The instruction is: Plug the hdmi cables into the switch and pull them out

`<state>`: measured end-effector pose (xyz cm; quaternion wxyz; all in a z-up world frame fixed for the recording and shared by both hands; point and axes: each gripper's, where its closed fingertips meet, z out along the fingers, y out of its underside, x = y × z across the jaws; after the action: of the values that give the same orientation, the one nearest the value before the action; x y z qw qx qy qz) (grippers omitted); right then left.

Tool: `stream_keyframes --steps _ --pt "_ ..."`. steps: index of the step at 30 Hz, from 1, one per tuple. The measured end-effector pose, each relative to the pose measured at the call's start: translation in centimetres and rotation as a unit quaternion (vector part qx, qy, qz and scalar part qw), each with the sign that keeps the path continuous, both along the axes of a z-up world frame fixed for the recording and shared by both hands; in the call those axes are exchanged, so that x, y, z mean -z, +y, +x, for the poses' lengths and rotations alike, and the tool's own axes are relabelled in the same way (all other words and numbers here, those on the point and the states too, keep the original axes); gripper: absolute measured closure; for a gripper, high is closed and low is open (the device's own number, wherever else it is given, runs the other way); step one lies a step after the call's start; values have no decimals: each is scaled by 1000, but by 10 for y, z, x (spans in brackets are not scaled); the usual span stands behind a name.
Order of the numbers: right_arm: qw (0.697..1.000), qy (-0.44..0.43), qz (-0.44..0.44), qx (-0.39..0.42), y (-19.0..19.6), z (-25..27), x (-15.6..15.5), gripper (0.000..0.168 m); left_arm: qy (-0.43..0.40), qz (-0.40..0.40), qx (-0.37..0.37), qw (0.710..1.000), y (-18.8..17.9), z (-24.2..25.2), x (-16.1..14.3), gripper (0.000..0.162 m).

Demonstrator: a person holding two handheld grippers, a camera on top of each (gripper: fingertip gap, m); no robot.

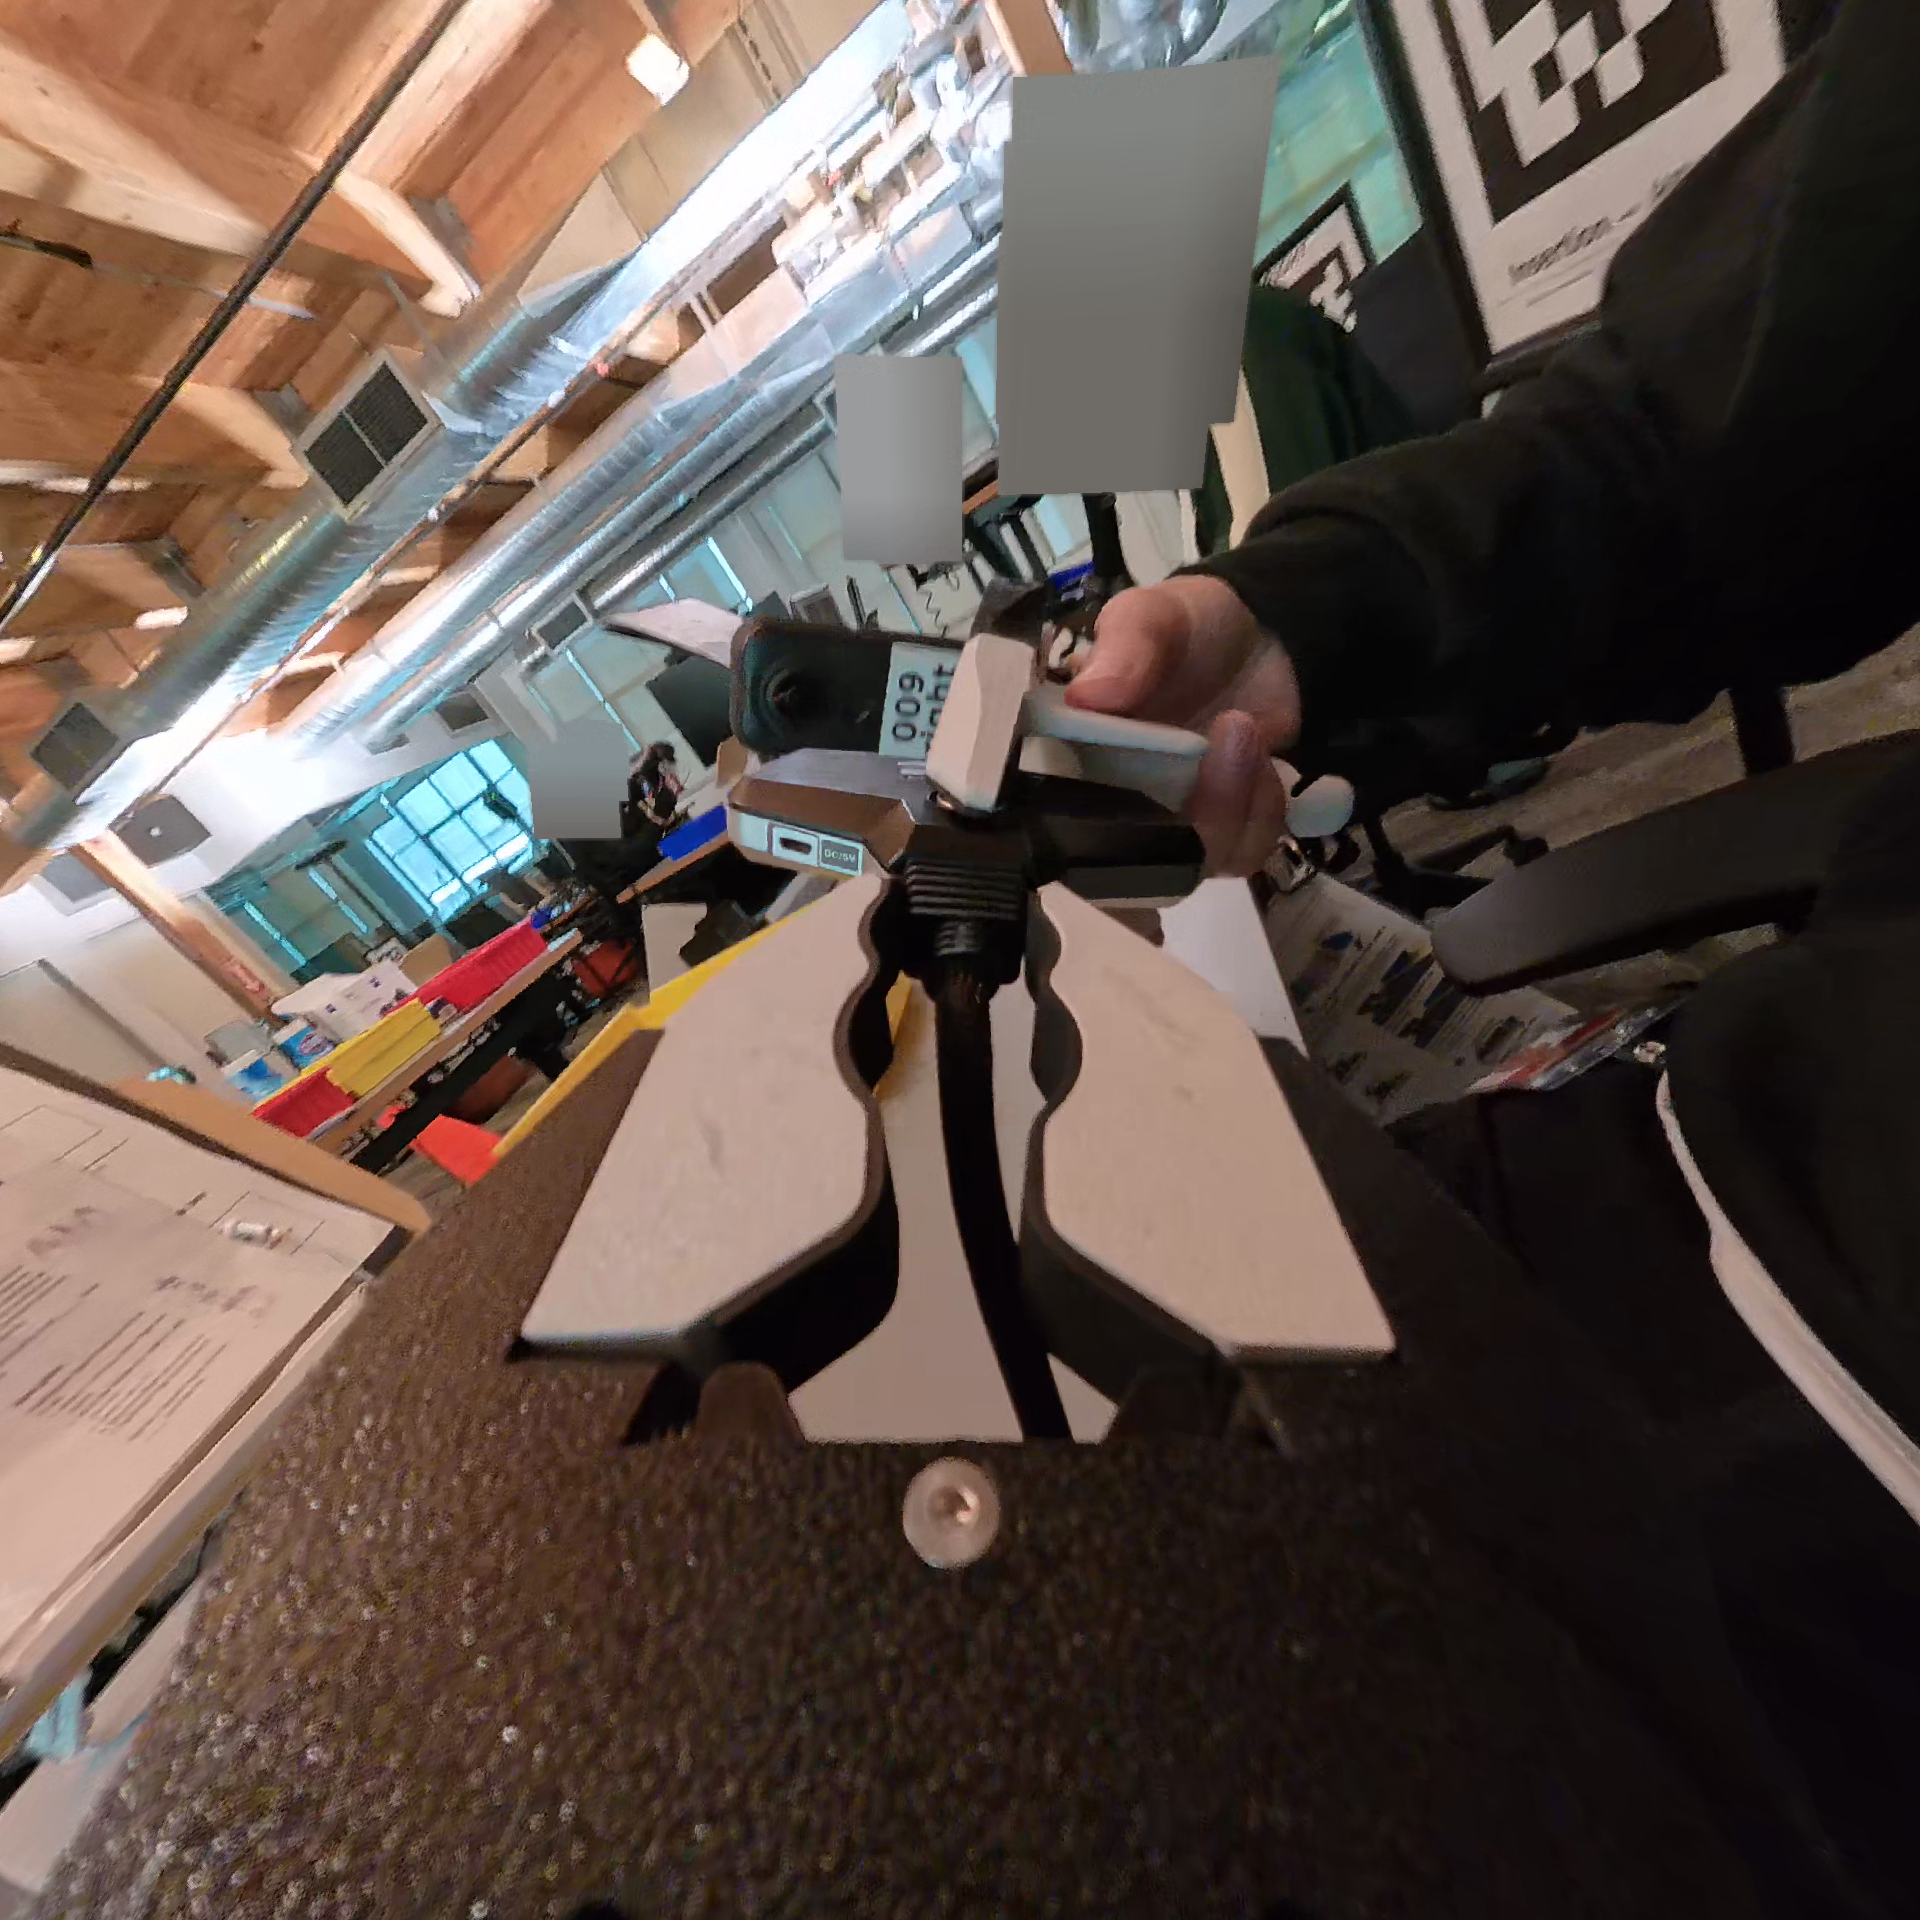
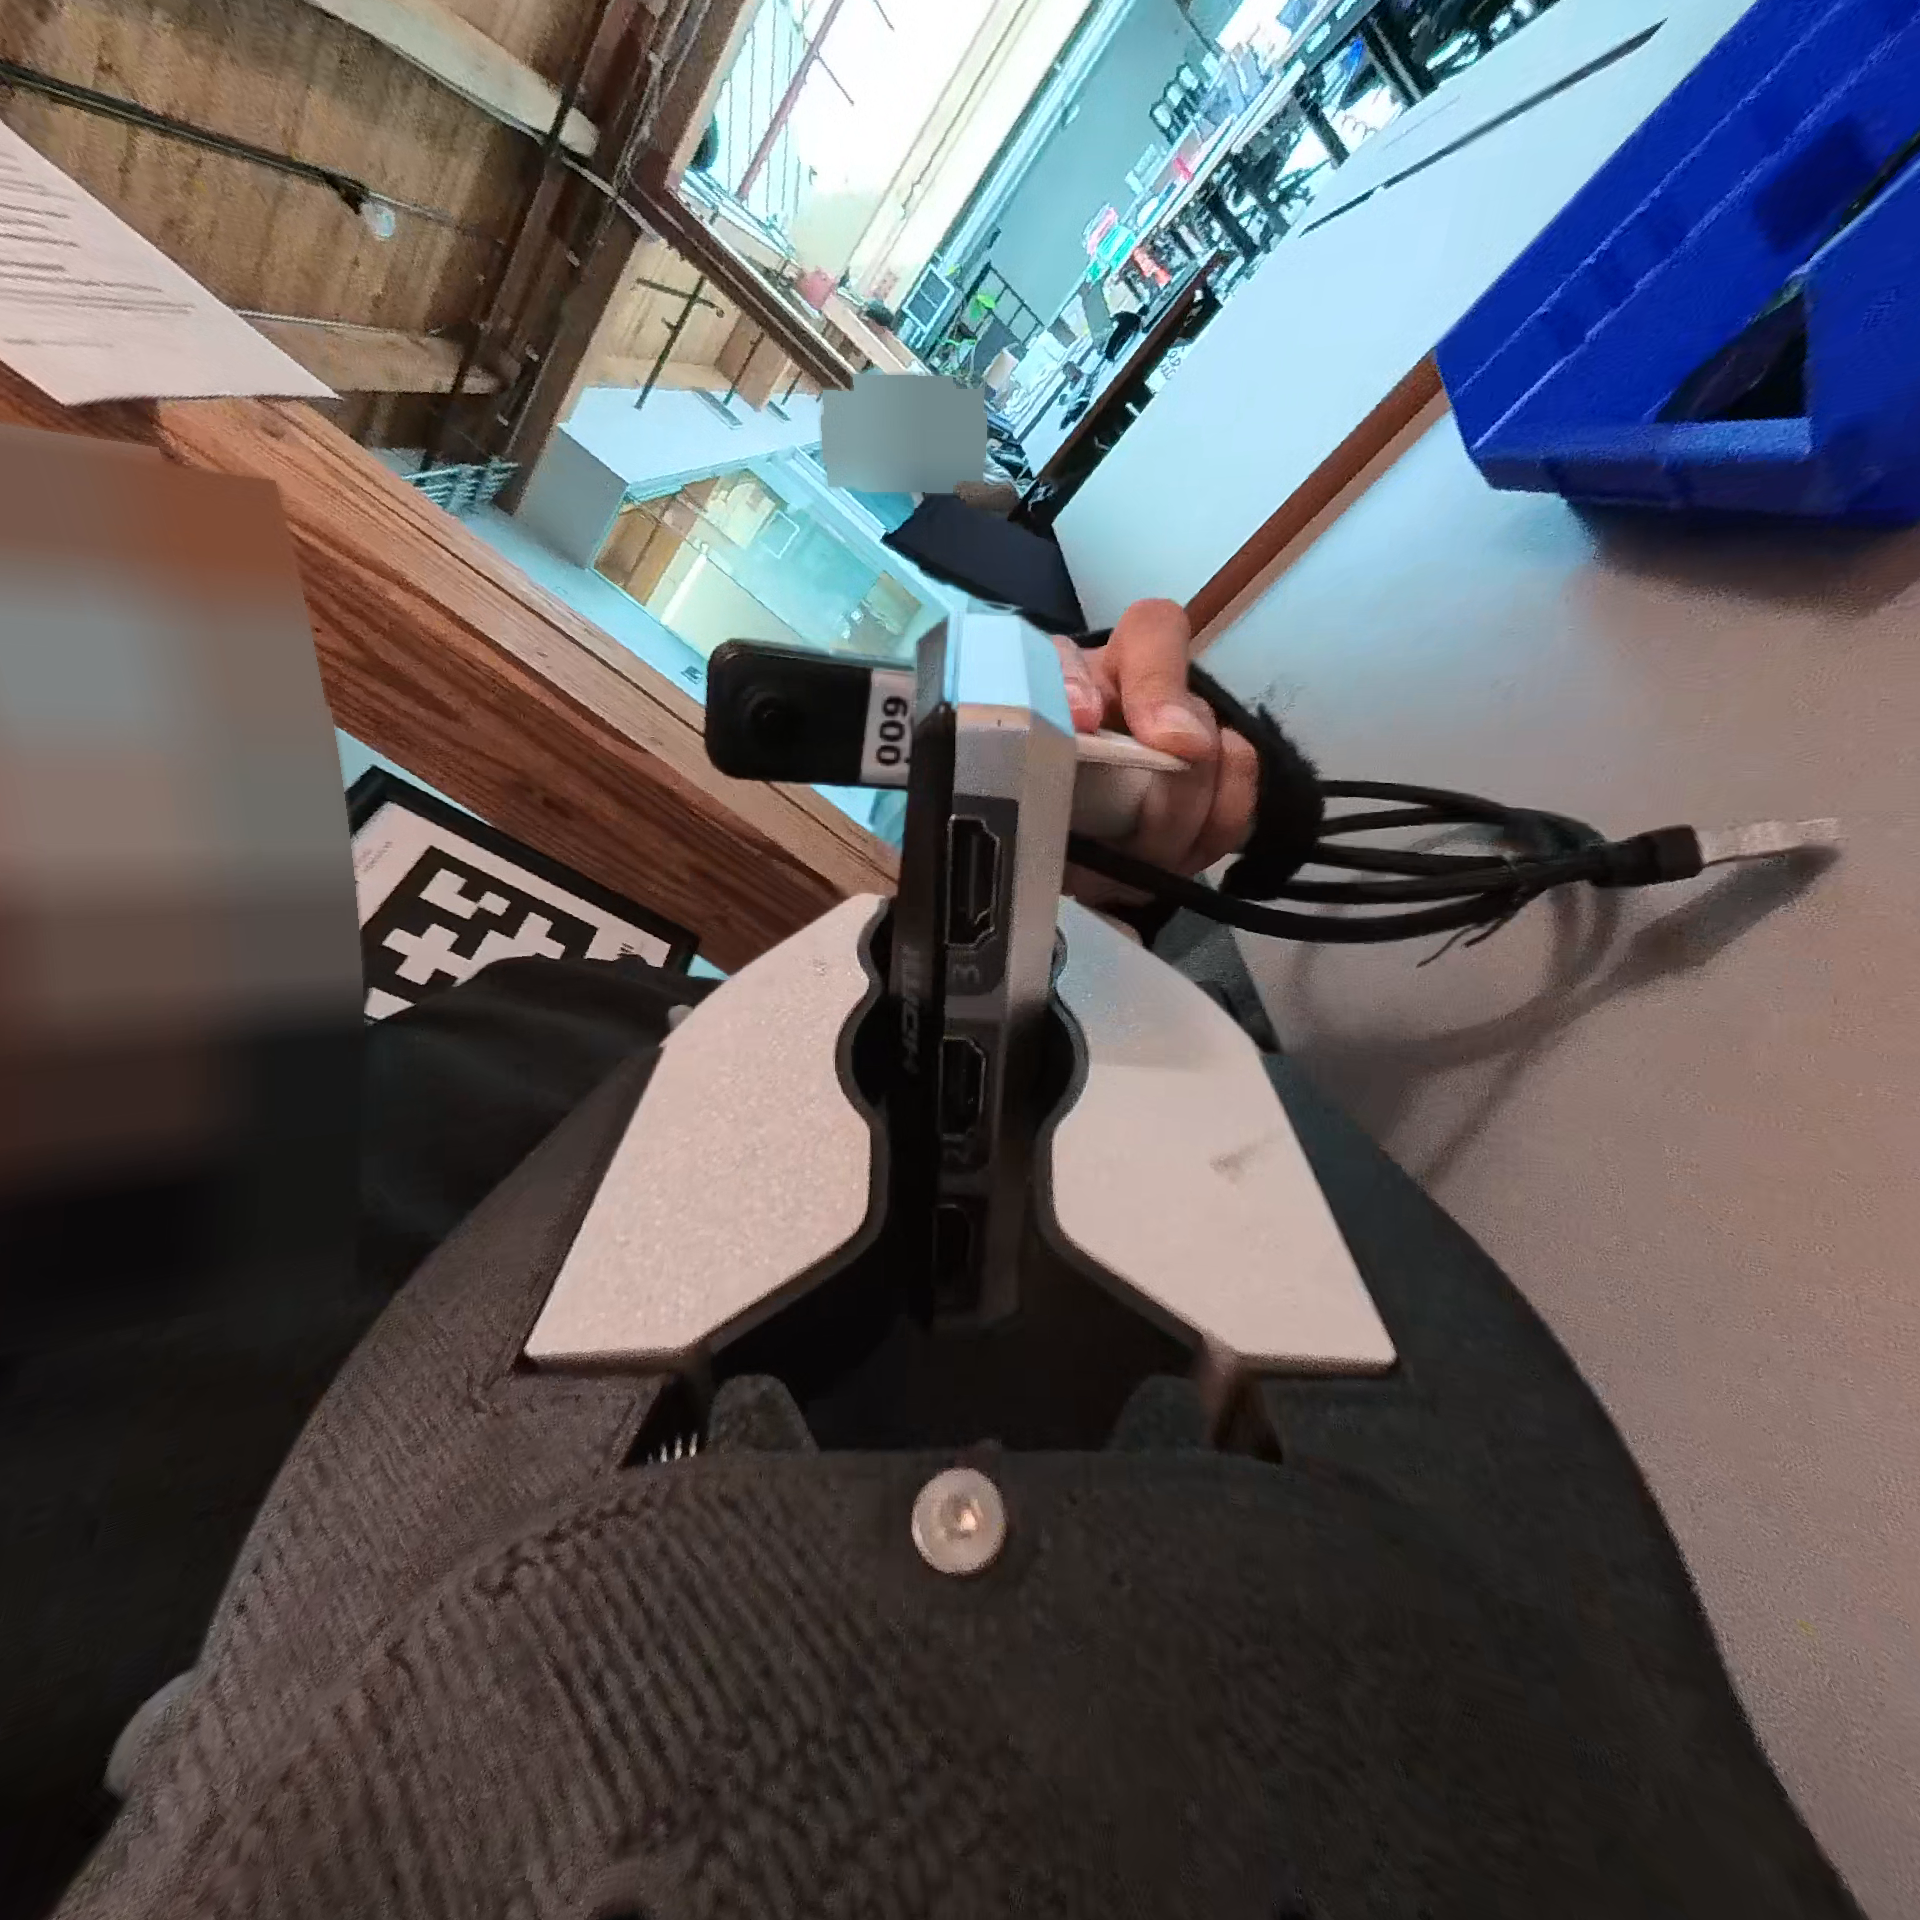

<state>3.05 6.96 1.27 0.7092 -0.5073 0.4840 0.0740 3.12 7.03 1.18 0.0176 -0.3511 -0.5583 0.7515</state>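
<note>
In the left wrist view my left gripper (image 1: 956, 914) is shut on a black HDMI cable (image 1: 971, 1143). The cable runs back between the fingers, and its ribbed plug (image 1: 961, 868) butts against the silver switch (image 1: 821, 821). I cannot tell how deep the plug sits. In the right wrist view my right gripper (image 2: 966, 935) is shut on the switch (image 2: 1013, 831), held upright and edge-on. Three HDMI ports (image 2: 977, 883) on the edge facing that camera are empty. The other gripper and the hand holding it show just behind the switch in each view.
A bundle of loose black cables (image 2: 1403, 862) with a free plug lies on the grey table (image 2: 1558, 1143). A blue bin (image 2: 1683, 312) stands at the far right. Paper sheets (image 1: 125, 1299) lie on the left, and a chair arm (image 1: 1621, 894) is on the right.
</note>
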Motion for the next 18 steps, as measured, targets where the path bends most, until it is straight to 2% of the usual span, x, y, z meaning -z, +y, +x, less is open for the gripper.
stream_keyframes --steps 2,4,7,10,12,15,18 --pt "999 -20 -34 20 -8 3 -3 144 9 -2 -32 999 -3 6 -5 130" --pt "997 -41 -55 37 -21 4 -16 144 67 -51 -42 996 7 14 -31 120" --pt "988 -97 -88 86 -57 6 -62 144 167 -94 -56 980 29 41 -65 108" --pt "964 -142 -161 159 -106 7 -111 144 232 -115 -76 963 45 71 -79 107" --pt "941 -166 -204 211 -140 7 -142 144 259 -126 -82 954 49 86 -79 108" --pt "905 -190 -258 280 -192 6 -184 144 294 -99 -72 948 41 96 -67 112" --pt "849 -190 -337 360 -254 10 -216 144 305 -62 -61 948 24 96 -48 113"
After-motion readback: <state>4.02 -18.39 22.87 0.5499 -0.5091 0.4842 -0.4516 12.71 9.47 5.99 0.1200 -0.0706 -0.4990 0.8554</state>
